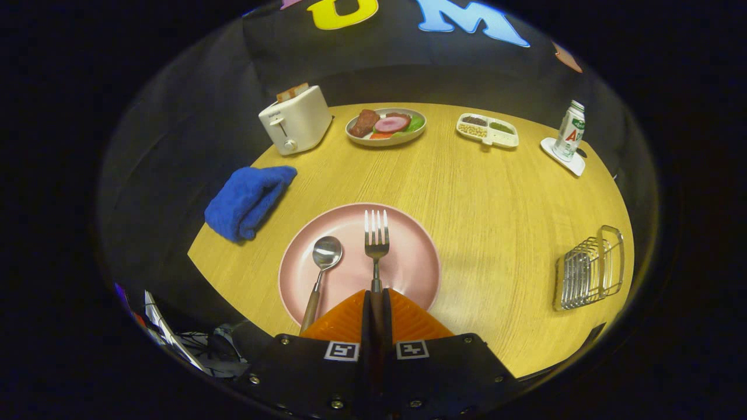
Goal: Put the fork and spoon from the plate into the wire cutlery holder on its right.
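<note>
While the fingers (376, 303) clamp the fork (376, 236) handle over the plate (414, 262), the spoon (324, 256) lies beside (holder (589, 268) well right).

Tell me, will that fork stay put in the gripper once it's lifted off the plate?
Probably it stays stiff: the fork looks like metal. It may pivot, since the gripper is shut on the handle end, leaving the tines far ahead. Its shiny, thin handle could slip a little over the pink plate.
</note>
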Tool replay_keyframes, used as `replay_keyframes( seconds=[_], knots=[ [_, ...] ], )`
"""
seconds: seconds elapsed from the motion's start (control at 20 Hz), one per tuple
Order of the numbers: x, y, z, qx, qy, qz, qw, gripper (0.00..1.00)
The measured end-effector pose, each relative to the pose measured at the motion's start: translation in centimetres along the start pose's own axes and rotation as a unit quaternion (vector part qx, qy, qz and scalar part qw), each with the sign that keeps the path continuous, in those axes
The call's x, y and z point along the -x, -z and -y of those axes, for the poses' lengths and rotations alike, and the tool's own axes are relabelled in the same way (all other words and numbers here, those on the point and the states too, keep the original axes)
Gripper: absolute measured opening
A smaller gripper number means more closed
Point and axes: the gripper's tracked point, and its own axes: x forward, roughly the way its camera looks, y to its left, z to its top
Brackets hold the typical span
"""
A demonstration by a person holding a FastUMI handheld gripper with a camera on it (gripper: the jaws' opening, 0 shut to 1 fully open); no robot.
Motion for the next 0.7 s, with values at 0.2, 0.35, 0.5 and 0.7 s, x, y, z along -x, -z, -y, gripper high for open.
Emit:
replay_keyframes(
  seconds=[0.2, 0.35, 0.5, 0.7],
  knots=[
    [4.4, -2.3, 4.9, -0.022, 0.036, 0.035, 0.998, 0.09],
    [7.4, -2.5, 9.0, -0.040, 0.070, 0.043, 0.996, 0.09],
    [10.1, -1.6, 13.4, -0.064, 0.104, 0.036, 0.992, 0.09],
    [12.2, 0.6, 17.9, -0.082, 0.142, 0.013, 0.986, 0.09]
  ],
)
